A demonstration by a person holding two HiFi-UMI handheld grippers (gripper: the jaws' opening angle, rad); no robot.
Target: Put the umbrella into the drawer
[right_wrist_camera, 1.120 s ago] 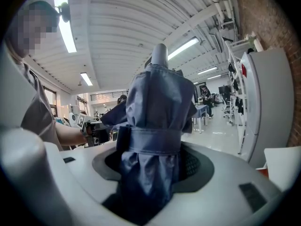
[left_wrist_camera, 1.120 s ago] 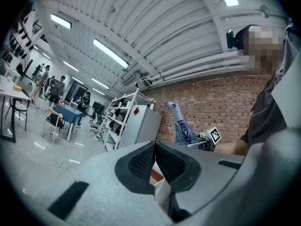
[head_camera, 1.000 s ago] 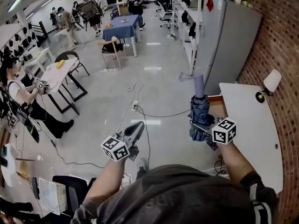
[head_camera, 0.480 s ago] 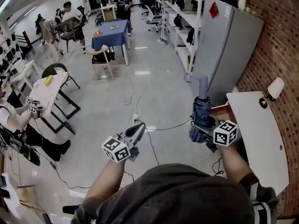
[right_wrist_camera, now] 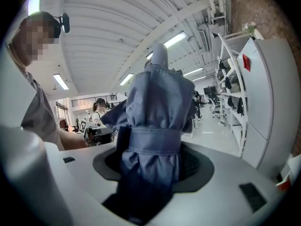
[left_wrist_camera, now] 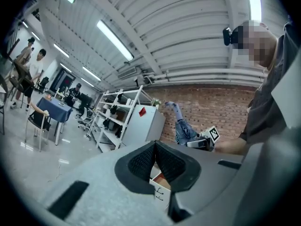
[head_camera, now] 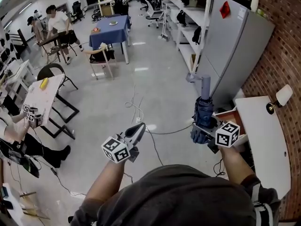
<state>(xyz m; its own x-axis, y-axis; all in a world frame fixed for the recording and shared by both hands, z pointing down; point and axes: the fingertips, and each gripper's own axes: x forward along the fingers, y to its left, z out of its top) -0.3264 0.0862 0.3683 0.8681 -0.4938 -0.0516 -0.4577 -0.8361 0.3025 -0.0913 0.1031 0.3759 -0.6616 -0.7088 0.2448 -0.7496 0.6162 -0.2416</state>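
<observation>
Head view shows the right hand-held gripper (head_camera: 202, 134) clamped on a folded blue-grey fabric umbrella (head_camera: 204, 111), carried in the air with its grey handle pointing away from the person. It is near the open reddish-brown drawer (head_camera: 225, 117) of a white desk (head_camera: 263, 140). The left hand-held gripper (left_wrist_camera: 154, 147) has its jaws together on nothing.

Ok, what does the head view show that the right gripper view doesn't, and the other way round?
Head view only: the wall lamp, the floor cables and the right gripper's marker cube. Right gripper view only: the strap round the folded umbrella, the fingers pressing its sides, and the ceiling lights. Both: the umbrella, held in the right gripper, and the refrigerator with its red tag.
</observation>
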